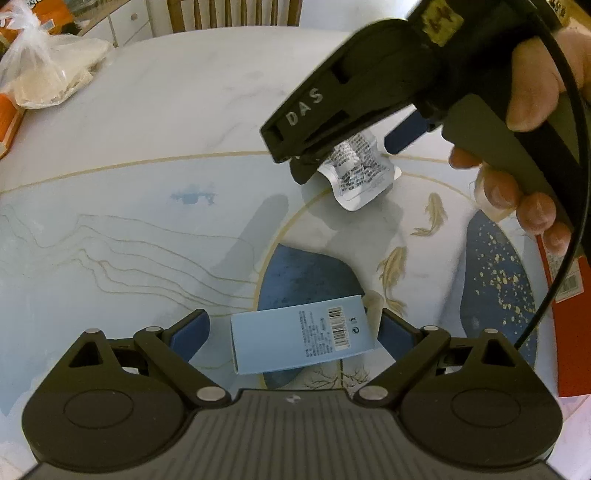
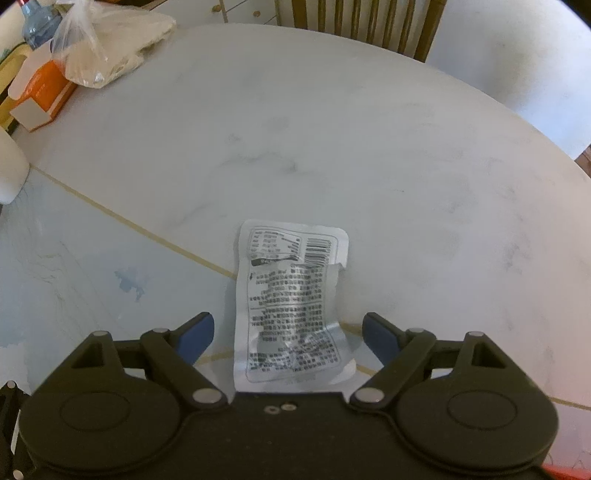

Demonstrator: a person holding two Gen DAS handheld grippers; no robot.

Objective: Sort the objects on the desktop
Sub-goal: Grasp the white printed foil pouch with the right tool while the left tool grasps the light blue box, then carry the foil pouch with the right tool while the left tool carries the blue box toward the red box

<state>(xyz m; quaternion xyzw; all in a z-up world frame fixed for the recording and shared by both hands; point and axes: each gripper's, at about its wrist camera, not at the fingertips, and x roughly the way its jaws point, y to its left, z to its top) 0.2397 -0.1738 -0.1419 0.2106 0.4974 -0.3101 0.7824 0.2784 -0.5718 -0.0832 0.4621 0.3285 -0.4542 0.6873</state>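
So the biggest thing here is the round table (image 2: 332,129), white marble-look top with a glossy printed mat (image 1: 110,240) over the near part: gold lines, blue blobs, a few gold fish. A wooden chair (image 2: 362,22) sits at the far edge.

Over on the far left of the table there's a clear plastic bag (image 2: 107,48) of something pale and crumbly, with an orange and white box (image 2: 40,96) just beside it. A red box (image 1: 569,332) pokes in at the right edge of the left camera's view.

Left gripper (image 1: 291,332) is spread wide open, with a light blue box (image 1: 299,336) lying flat on the mat between its fingers, barcode side up. Neither pad looks like it's touching the box.

Right gripper (image 2: 288,336) is open wide too, held in a hand (image 1: 532,147). A small silver packet (image 2: 291,306) covered in printed text sits between its blue pads, lying across a gold line of the mat, not pinched as far as I can tell.
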